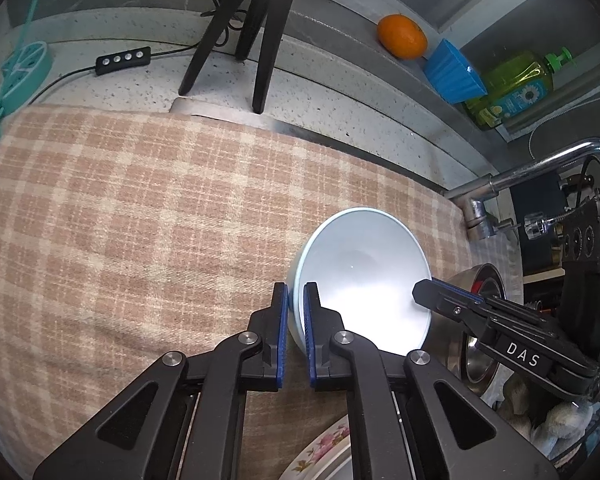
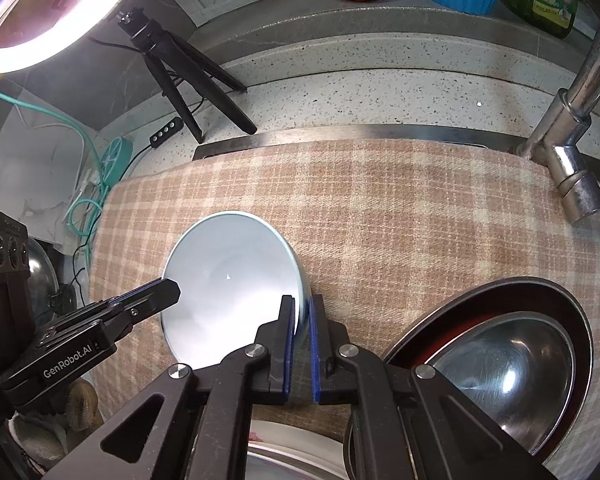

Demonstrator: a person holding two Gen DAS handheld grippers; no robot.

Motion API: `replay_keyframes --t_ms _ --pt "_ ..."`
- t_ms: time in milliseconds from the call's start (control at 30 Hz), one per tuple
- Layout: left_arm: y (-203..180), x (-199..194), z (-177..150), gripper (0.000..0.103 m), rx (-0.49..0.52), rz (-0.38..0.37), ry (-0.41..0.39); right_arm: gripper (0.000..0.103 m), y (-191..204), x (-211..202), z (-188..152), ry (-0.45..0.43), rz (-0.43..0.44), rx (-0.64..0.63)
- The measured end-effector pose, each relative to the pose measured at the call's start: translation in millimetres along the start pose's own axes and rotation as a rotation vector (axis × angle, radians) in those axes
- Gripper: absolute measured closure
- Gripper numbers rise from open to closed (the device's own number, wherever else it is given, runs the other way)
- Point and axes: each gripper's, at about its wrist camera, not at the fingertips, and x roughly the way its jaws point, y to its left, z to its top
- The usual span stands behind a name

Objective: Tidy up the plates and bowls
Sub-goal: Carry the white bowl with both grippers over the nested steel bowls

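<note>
A pale blue bowl [image 1: 364, 276] sits over the checked cloth [image 1: 140, 220], held by both grippers on opposite sides of its rim. My left gripper [image 1: 296, 300] is shut on its left rim. My right gripper [image 2: 301, 312] is shut on the bowl's [image 2: 228, 280] right rim. The right gripper also shows in the left wrist view [image 1: 448, 296], and the left gripper in the right wrist view [image 2: 152, 296]. A steel bowl [image 2: 508, 364] nested in a dark red-lined dish lies to the right. A floral plate [image 1: 324, 452] lies below the bowl.
A tap [image 2: 572, 128] stands at the cloth's right end. A black tripod [image 1: 252, 36] and a cable remote [image 1: 122, 60] are on the speckled counter behind. An orange [image 1: 402, 36], a blue cup [image 1: 452, 74] and a green soap bottle [image 1: 516, 84] sit on the ledge.
</note>
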Motion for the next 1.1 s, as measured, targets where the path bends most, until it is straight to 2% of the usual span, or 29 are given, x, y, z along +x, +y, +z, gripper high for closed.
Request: replay_keyframes --t_ms 367,1100 --pt "-10 -23 -1 0.097 0.015 -0.015 -0.038 0.097 3 -19 -3 -0.034 0.007 -0.012" --pt "-65 -56 -6 0.097 0.101 -0.085 -0.101 0.097 -21 -83 -25 -0.134 0.028 0.022"
